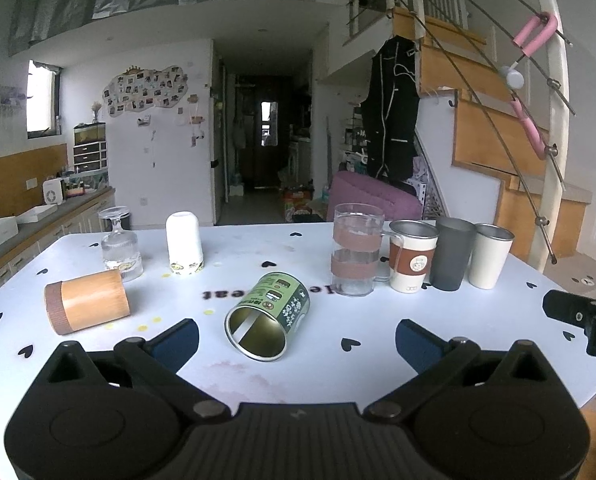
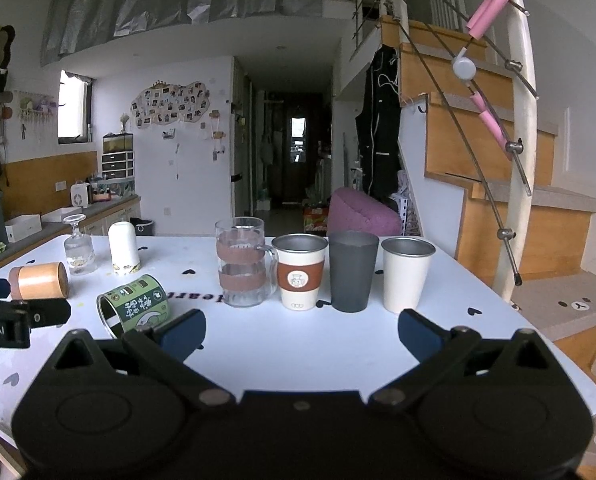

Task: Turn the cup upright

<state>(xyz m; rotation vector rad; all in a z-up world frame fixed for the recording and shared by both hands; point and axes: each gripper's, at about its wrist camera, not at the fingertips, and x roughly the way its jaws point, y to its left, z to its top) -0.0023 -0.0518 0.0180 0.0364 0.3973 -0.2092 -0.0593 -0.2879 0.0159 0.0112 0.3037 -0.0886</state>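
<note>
The green tin cup (image 1: pixel 268 316) lies on its side on the white bench (image 1: pixel 321 360), its open mouth turned toward the left tool (image 1: pixel 297 338) and its printed green label facing up. It rests between the two blue pads of that tool as the left wrist view frames them, slightly nearer the left pad, but the cup sits just ahead of the fingertips and nothing touches it. The left tool is spread wide and holds nothing.

The right tool (image 2: pixel 301 330) is likewise spread wide and empty, hovering over bare bench top. In its view the same cup (image 2: pixel 136 306) lies just left of its left pad, apart from it, with the left tool's black body (image 2: pixel 18 320) showing at the left edge beside the cup.

Left of the green cup a bamboo cup (image 1: pixel 86 302) also lies on its side. Behind it a clear stemmed glass (image 1: pixel 120 246) stands upside down, and next to that a white cup (image 1: pixel 184 246) is inverted too. To the right, a row stands upright: a clear glass mug (image 1: pixel 355 250) with brown bands, a white steel cup with a brown sleeve (image 1: pixel 411 256), a dark grey tumbler (image 1: pixel 451 254) and a white steel tumbler (image 1: pixel 489 256), each just beside the next.
</note>
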